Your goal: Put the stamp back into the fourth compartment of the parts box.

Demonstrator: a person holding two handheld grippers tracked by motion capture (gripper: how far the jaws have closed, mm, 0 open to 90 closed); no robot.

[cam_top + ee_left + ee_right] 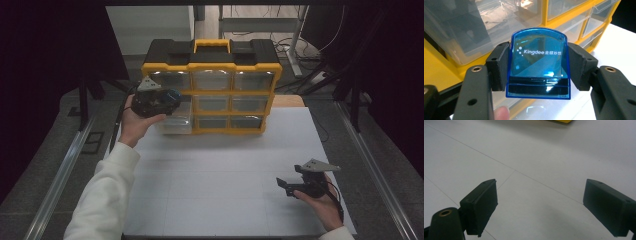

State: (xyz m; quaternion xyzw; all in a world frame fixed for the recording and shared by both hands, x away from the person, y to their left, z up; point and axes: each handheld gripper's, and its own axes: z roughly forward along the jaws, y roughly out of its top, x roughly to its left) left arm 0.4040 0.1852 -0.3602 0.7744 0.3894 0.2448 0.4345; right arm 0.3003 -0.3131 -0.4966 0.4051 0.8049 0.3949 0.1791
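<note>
Left tongs (537,67) clamp blue case (539,62) by its sides, at organizer's (212,64) left edge, beside pulled-out drawer (176,124). Risk: smooth case slips from pads or strikes drawer rim. Right tongs (285,183) wide open, empty, on tabletop (220,170) well right-front of organizer.

The high view looks forward and down from above the person's side of the white bench (225,170), with the yellow drawer cabinet (212,85) at its far end. The left gripper view sits very close to the cabinet's (446,72) clear drawers, facing them past a blue translucent block (539,62) between its fingers (497,66). The right gripper view looks low across the bench (544,157) toward the cabinet, whose yellow corner (560,121) shows at its top edge.
</note>
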